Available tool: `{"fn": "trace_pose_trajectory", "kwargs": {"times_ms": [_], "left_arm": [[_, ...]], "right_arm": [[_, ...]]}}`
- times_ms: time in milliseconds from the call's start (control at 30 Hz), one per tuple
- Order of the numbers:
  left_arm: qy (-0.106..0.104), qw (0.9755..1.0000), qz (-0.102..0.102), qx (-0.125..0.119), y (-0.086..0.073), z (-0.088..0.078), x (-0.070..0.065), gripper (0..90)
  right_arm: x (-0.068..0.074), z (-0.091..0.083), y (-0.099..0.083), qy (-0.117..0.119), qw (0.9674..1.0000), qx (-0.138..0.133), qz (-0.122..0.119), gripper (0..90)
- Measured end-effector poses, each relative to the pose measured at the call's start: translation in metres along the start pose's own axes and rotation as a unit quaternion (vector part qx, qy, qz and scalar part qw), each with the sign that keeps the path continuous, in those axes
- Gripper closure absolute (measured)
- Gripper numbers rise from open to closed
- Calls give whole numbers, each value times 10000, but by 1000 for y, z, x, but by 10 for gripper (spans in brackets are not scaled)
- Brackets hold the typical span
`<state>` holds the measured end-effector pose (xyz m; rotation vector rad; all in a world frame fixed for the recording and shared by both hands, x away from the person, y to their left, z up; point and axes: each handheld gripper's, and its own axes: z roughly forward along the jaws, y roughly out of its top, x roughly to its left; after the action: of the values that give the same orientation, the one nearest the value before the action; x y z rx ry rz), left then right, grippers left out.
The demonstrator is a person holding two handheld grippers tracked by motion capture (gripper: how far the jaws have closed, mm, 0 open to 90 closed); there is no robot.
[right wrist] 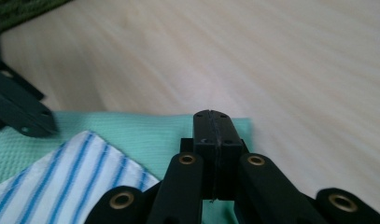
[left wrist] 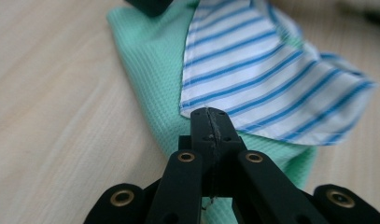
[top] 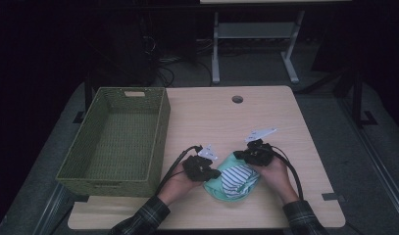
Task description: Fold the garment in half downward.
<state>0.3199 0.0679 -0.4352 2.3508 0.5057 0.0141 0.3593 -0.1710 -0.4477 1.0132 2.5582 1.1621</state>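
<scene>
— Dark floor and metal frame legs are seen beyond a pale wooden worktop (top: 265,112). What is laid out on it?

— A green woven basket (top: 116,139) is placed along the left side. A mint-green cloth (top: 214,188) is spread near the front edge, right of the basket, and a blue-and-white striped cloth (top: 236,177) is laid on top of it.

— Where are the grippers held?

— The left gripper (top: 212,173) is held at the left edge of the cloths, the right gripper (top: 239,155) at their far edge. The two are kept close together.

— How are the fingers set?

— In the left gripper view, the left gripper (left wrist: 209,113) is seen with its fingers pressed together, the tips meeting the hem of the striped cloth (left wrist: 267,74) over the mint-green cloth (left wrist: 150,70); whether fabric is pinched cannot be told. In the right gripper view, the right gripper (right wrist: 212,115) is likewise seen closed, poised over a corner of the mint-green cloth (right wrist: 145,133), with the striped cloth (right wrist: 75,177) at the lower left.
</scene>
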Motion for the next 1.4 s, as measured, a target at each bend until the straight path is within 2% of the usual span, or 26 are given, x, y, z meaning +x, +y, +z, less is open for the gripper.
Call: {"fn": "trace_pose_trajectory", "kwargs": {"times_ms": [67,100,167,267,367,400,467,567,633,667,733,933,967,1167,1400], "left_arm": [[58,10000,-35,-52,-1,-6,-4,895],[74,10000,-14,6,-3,-9,-5,894],[78,9999,-131,-29,-7,-15,-8,895],[41,9998,-169,69,-14,-20,-11,895],[36,9997,-181,179,-19,-17,-11,895],[35,9995,-251,174,-20,-15,-11,895],[71,9994,-149,311,-20,-12,-9,894],[145,9988,-167,428,-21,-3,-8,895],[209,9982,-83,551,-21,-1,-6,895],[210,9983,-103,536,-20,0,-6,895],[259,9979,-91,586,-18,2,-2,895],[312,9975,-223,586,-7,12,13,895],[327,9974,-180,611,-6,13,16,895],[459,9969,-238,593,6,22,32,895],[491,9970,-212,559,19,31,47,895]], "right_arm": [[-5,-7,-1,-17,9999,-70,98,898],[-7,-9,-2,-33,9999,-79,112,898],[-10,-12,-4,-48,9999,-89,125,898],[-9,-11,-3,-27,9999,-77,75,898],[-7,-6,-2,-12,10000,-2,6,898],[-6,-3,-1,18,10000,32,-16,898],[-6,1,-1,41,10000,70,-4,897],[-4,7,-2,106,9998,166,-45,897],[-4,12,-3,118,9995,292,-60,897],[-4,15,-4,117,9992,368,-26,897],[-7,16,-6,93,9990,444,-32,898],[-15,11,-10,-57,9989,447,122,898],[-16,9,-11,-84,9989,444,140,898],[-23,2,-17,-180,9986,445,239,898],[-30,-8,-25,-292,9981,434,322,898]]}}
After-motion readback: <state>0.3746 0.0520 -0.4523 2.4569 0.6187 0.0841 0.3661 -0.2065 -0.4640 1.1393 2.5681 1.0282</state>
